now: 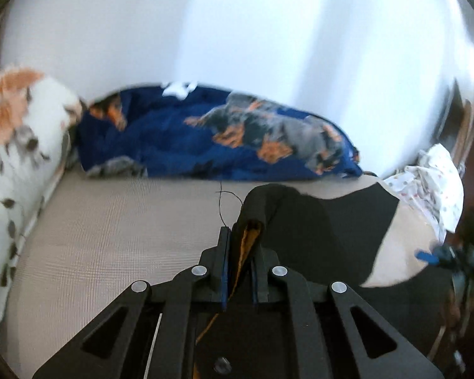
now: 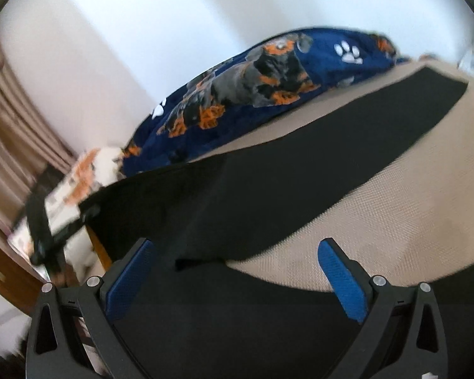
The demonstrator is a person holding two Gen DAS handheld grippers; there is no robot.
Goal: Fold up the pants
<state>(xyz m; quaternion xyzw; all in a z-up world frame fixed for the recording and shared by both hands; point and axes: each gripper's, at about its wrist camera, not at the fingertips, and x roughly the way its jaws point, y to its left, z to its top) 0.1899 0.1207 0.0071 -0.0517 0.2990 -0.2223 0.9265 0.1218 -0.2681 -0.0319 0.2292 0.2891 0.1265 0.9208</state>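
Black pants (image 1: 325, 230) lie spread on the beige mattress (image 1: 110, 227), with one end lifted off it. My left gripper (image 1: 241, 237) is shut on that raised end; bunched black cloth with an orange inner strip sits between its pads. In the right wrist view the pants (image 2: 300, 158) stretch as a long dark band from the far right to the lifted corner at the left. My right gripper (image 2: 237, 246) stands open over the near part of the pants, its blue pads (image 2: 341, 278) wide apart and pressing on nothing. It also shows blurred in the left wrist view, where the right gripper (image 1: 452, 252) is at the right edge.
A navy dog-print blanket (image 1: 211, 135) is heaped along the white wall behind the pants. A white spotted blanket (image 1: 22, 145) lies at the left and a pale patterned cloth (image 1: 433, 186) at the right. Brown curtains (image 2: 12, 132) hang at the far left.
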